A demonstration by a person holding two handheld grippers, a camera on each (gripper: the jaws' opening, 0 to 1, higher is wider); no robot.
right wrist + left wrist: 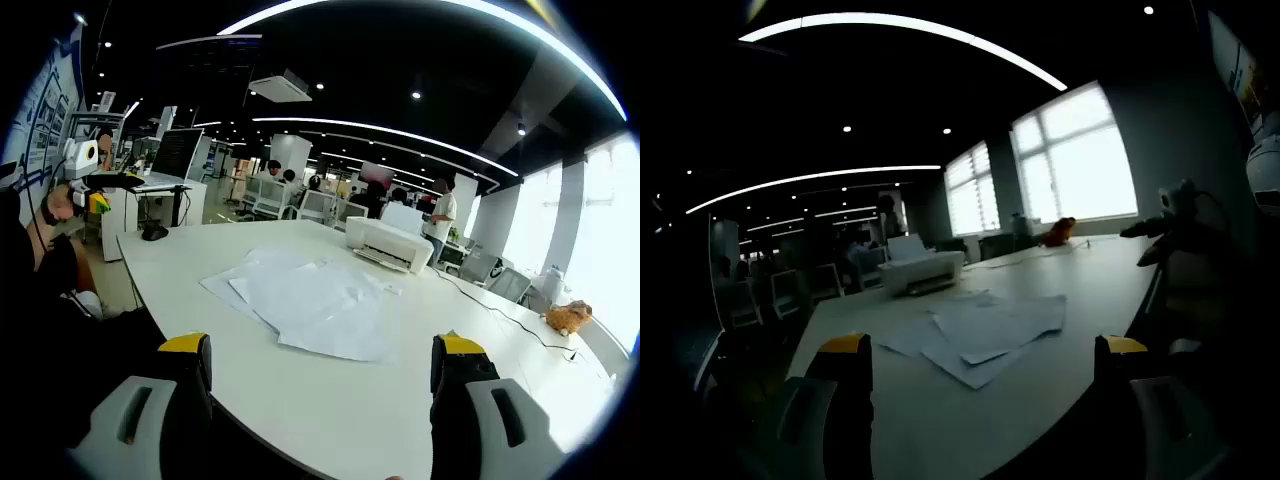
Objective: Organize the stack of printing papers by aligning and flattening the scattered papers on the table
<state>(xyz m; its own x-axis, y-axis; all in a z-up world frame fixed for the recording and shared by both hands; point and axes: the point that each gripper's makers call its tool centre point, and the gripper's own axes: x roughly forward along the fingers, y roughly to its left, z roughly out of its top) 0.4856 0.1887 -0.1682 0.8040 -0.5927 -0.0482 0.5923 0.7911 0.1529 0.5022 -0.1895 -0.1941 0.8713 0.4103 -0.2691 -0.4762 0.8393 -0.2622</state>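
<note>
With both my left gripper (982,362) and right gripper (322,362) jaws spread and empty short of the scattered papers (305,297) lying near the printer (389,243) on the white tabletop (330,410), I judged a careless push could crumple the loose sheets or slide them off the tabletop's edge.

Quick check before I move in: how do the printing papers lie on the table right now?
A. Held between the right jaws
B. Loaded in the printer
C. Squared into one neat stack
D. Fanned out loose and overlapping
D: the printing papers lie spread and overlapping at skewed angles on the white table, in front of the printer, with both grippers' jaws open and clear of them.
</note>
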